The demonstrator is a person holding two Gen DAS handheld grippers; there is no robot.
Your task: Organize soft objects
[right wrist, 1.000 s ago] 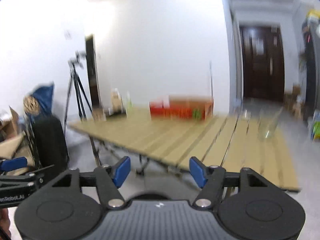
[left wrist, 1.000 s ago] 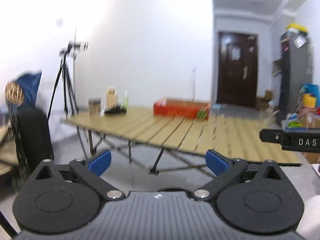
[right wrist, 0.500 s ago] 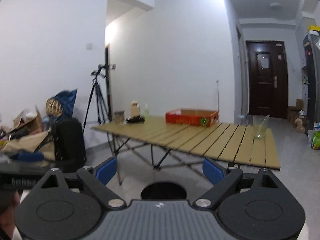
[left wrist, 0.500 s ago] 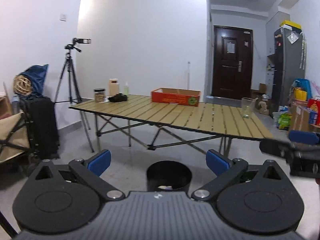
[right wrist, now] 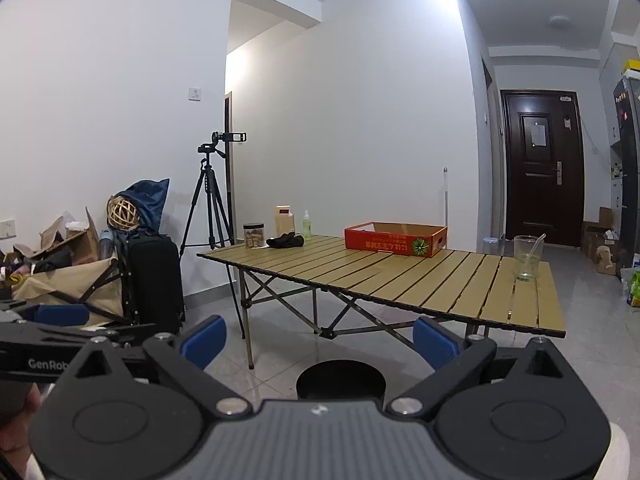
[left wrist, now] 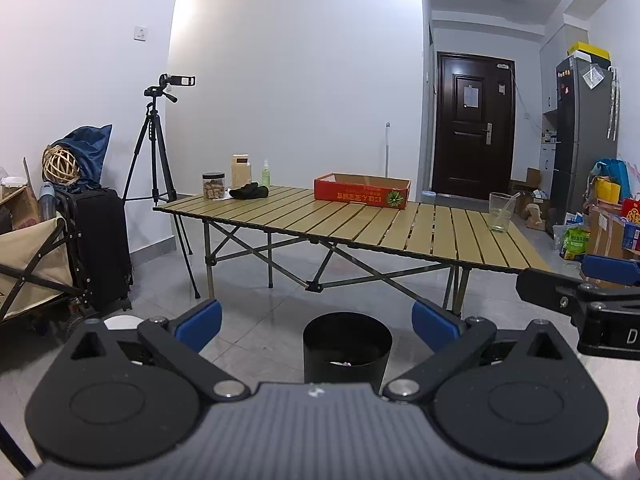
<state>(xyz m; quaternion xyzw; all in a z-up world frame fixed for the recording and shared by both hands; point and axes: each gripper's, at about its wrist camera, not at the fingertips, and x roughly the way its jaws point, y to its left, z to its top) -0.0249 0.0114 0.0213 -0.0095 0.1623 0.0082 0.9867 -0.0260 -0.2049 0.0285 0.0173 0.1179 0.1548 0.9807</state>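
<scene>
Soft dark cloth (left wrist: 249,191), bunched in a small heap, lies at the far left end of the slatted folding surface (left wrist: 360,224), just in front of a tan container (left wrist: 241,169) and a green spray bottle (left wrist: 265,173), with a lidded jar (left wrist: 213,185) beside it on the left. Farther along the same surface sits a shallow red cardboard box (left wrist: 362,191), well apart from the cloth, and near the right end stands a clear cup (left wrist: 500,212) with a straw in it. Both grippers are held low, away from the surface and pointing toward it. The left gripper (left wrist: 316,322) has its blue-tipped fingers (left wrist: 199,325) spread wide with nothing between them; the right gripper (right wrist: 320,340) likewise shows its fingers (right wrist: 203,341) wide apart and empty. On the tiled floor just ahead of both grippers stands a black round bin (left wrist: 347,347), with something pale at its bottom. A camera on a tripod (left wrist: 157,148) stands by the wall to the left of the surface, near a black suitcase (left wrist: 102,248). A dark door (left wrist: 472,136) closes the far end of the room.
</scene>
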